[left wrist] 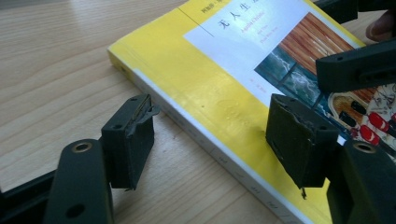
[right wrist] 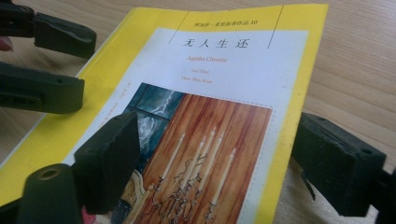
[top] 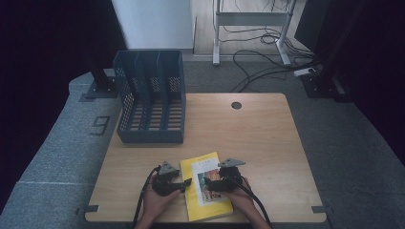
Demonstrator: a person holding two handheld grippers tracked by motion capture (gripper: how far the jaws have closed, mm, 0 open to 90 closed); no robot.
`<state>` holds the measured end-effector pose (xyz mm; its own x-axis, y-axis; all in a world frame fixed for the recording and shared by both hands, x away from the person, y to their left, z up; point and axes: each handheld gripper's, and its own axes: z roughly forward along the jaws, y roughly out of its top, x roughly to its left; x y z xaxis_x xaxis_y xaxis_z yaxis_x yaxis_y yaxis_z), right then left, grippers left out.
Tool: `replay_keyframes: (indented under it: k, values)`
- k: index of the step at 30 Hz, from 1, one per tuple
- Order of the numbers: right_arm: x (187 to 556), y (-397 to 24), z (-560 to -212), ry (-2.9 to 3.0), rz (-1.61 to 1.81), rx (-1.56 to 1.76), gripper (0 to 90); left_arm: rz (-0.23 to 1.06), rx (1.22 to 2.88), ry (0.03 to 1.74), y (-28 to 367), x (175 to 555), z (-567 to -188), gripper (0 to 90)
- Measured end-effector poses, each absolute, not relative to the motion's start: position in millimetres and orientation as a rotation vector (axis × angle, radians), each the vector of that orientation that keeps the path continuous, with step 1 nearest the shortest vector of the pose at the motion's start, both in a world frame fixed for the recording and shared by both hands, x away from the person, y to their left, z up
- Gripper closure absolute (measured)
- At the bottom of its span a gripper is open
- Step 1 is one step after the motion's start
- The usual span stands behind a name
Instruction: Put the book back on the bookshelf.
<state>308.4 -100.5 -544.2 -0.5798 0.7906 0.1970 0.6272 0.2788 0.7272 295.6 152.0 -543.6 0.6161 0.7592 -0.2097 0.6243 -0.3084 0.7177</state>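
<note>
Both grippers, left [top: 185,183] and right [top: 213,182], hang open astride the book [top: 206,186]; probably pinch its 3 and 9 o'clock edges squarely before lifting.

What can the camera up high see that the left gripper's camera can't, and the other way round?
The high view takes in the dark blue file rack at the table's far left and the cables on the floor behind. The left gripper view, up close, shows the book's white spine edge and the left gripper open astride it. Both show the yellow book lying flat on the wooden table, with the right gripper over its cover.
</note>
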Motion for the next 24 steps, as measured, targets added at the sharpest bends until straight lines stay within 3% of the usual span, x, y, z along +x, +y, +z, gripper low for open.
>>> replay_keyframes:
  k: [24]
  values:
    - [308.0,-99.6,-541.0,2.333,1.185,1.317,21.7,0.191,2.06,1.115,146.0,299.7,-542.3,26.3]
